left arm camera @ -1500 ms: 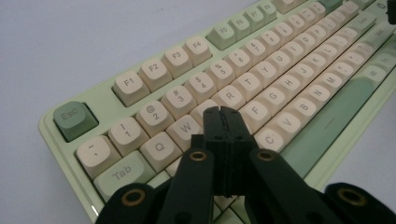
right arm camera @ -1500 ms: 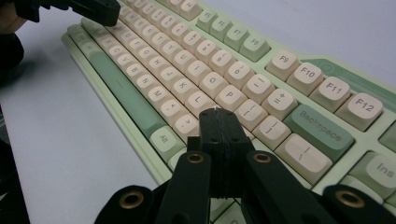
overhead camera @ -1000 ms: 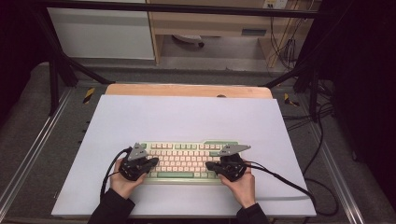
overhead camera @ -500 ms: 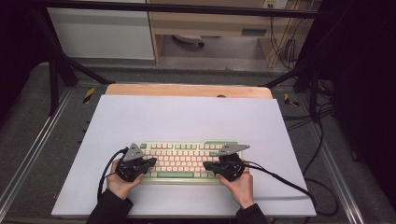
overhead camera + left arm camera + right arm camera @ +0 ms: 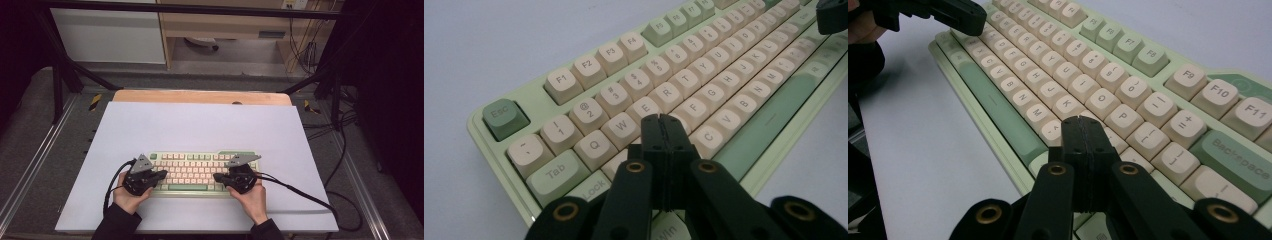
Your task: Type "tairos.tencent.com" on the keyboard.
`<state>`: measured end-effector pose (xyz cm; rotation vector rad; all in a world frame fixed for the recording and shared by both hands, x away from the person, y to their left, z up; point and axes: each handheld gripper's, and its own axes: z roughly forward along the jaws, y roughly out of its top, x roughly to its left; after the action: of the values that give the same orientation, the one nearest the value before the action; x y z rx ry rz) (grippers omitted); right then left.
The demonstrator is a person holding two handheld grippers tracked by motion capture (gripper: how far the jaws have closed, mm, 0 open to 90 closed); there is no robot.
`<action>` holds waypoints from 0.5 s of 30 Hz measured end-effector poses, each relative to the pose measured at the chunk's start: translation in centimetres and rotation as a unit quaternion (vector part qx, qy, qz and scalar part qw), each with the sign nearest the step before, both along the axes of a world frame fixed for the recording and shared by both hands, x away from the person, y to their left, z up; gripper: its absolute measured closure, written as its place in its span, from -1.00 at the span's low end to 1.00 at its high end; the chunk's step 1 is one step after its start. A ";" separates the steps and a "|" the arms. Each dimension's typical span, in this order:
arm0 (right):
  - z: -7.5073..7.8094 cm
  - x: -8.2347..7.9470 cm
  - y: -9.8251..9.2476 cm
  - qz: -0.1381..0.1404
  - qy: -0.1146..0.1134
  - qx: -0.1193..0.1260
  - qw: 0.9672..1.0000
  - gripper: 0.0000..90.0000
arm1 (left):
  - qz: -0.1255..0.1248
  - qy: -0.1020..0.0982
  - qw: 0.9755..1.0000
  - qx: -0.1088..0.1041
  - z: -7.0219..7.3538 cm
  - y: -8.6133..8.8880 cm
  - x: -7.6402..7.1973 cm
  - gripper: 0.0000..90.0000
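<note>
resting near the front edge of the white table (image 5: 200, 125), the green and cream keyboard (image 5: 200, 167) lies between both hands. left gripper (image 5: 663, 122) and right gripper (image 5: 1083, 125) are clenched empty, tips over the keys.

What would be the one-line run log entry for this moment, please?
left gripper: shut, over left keys | right gripper: shut, over right keys | keyboard: flat on white mat | nothing held

Setting: lab or test workstation. Evidence: white work mat (image 5: 200, 125) on a wooden table (image 5: 200, 96), black metal frame (image 5: 190, 8) overhead, loose cables (image 5: 345, 150) on grey carpeted floor (image 5: 30, 135), dark surround, cabinet (image 5: 107, 35) behind.
</note>
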<state>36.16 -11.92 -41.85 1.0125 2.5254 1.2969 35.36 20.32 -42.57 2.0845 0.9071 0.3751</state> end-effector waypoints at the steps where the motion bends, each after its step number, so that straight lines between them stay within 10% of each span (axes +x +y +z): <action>1: -0.1 0.0 0.1 0.001 0.000 0.000 1.000 1.00 | 0.000 0.000 1.000 0.000 0.0 0.0 0.0 1.00; 15: -0.4 0.3 0.8 0.008 0.000 0.002 1.000 1.00 | 0.000 0.000 1.000 -0.002 0.1 0.1 0.0 1.00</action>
<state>36.47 -11.11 -42.30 0.9958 2.5367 1.3065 35.35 20.38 -42.51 2.0806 0.9077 0.3745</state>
